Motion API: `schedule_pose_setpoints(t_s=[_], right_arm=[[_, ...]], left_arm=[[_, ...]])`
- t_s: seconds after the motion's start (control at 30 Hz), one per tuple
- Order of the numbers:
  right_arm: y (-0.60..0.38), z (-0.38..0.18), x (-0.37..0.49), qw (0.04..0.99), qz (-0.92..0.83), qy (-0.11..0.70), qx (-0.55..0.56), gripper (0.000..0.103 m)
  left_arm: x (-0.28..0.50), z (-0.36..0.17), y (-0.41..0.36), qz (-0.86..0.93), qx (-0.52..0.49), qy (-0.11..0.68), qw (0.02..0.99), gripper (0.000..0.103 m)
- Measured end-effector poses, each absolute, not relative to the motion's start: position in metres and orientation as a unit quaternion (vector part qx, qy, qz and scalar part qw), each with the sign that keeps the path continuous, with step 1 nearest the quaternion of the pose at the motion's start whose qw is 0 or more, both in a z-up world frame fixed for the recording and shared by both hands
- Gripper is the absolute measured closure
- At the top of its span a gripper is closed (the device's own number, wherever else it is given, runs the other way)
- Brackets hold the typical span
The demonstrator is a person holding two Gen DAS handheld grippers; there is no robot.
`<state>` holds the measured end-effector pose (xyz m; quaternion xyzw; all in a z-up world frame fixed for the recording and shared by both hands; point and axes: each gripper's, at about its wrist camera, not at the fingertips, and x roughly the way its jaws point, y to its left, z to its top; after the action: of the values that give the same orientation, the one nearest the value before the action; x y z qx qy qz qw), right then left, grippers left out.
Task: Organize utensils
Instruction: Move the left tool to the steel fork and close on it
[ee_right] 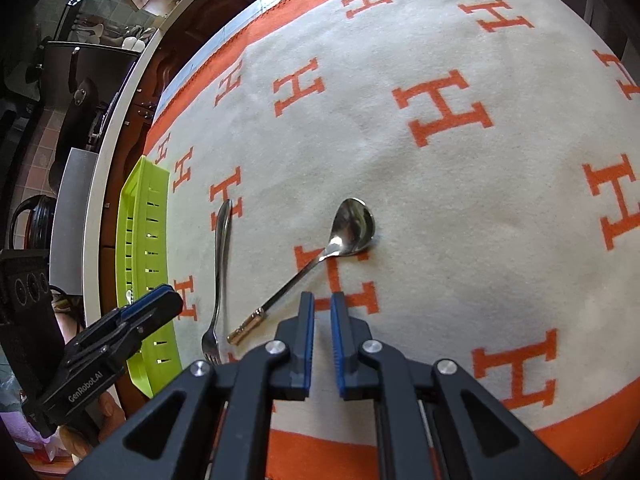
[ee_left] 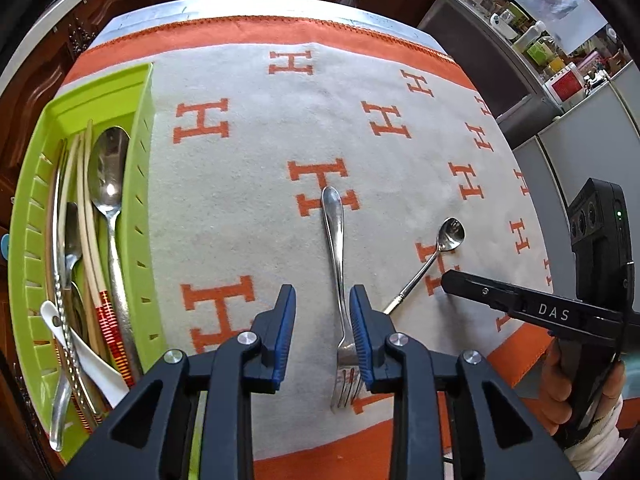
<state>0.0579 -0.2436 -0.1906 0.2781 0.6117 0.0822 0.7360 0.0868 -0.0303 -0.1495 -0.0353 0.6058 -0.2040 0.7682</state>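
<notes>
The left gripper (ee_left: 322,334) has its jaws partly apart astride the fork (ee_left: 340,280) lying on the blanket-covered counter (ee_left: 248,208), the right gripper (ee_right: 321,336) nearly closed and empty beside the long-handled spoon (ee_right: 320,260), the green tray (ee_left: 140,200) of utensils further left.

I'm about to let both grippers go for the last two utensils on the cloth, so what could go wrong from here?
1. The fork lies off-centre between the left gripper's open jaws, close to one pad; closing may nudge or roll it rather than pinch it.
2. The right gripper is nearly shut and off to the side of the spoon handle; descending like this would likely push it.
3. The green tray is already crowded, so added pieces may jam.
</notes>
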Motion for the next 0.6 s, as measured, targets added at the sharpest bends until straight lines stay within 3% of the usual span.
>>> schedule_pose_setpoints(t_s=[0.53, 0.6], right_arm=[[-0.247, -0.193, 0.048, 0.746, 0.096, 0.593, 0.286, 0.095], [-0.247, -0.193, 0.047, 0.747, 0.098, 0.591, 0.288, 0.095]], left_arm=[[0.078, -0.174, -0.050, -0.216, -0.056, 0.623, 0.750, 0.076], [0.076, -0.175, -0.051, -0.216, -0.057, 0.622, 0.751, 0.086]])
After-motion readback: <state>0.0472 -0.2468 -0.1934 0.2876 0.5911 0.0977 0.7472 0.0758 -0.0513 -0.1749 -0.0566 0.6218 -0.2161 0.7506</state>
